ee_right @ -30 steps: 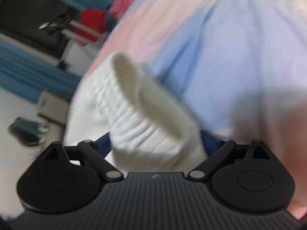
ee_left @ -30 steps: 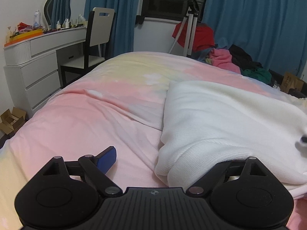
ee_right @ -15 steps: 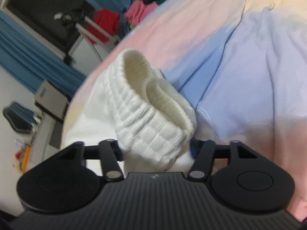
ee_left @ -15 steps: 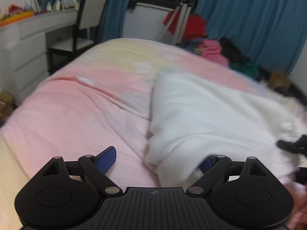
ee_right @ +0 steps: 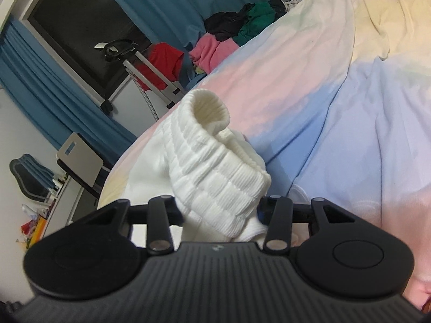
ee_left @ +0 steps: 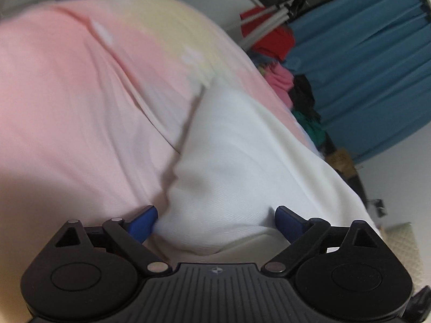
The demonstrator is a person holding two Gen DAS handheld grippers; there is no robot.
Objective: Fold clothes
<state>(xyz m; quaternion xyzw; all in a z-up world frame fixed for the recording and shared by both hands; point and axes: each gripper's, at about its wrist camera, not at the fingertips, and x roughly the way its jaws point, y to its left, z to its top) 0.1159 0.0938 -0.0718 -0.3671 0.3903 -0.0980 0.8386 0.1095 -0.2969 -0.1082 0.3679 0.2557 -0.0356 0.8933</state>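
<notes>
Low in the right wrist frame, our right gripper (ee_right: 219,210) is closing, its jaws pinching the ribbed cuff (ee_right: 215,167) of the white sweater (ee_right: 150,172), which bunches up toward the frame's middle over the pastel bedspread (ee_right: 363,107). In the left wrist frame our left gripper (ee_left: 215,219) is opening wide, blue pads (ee_left: 289,222) straddling the sweater's folded edge at lower centre, whether touching we cannot tell. Teal curtains (ee_left: 363,67) fill the upper right.
</notes>
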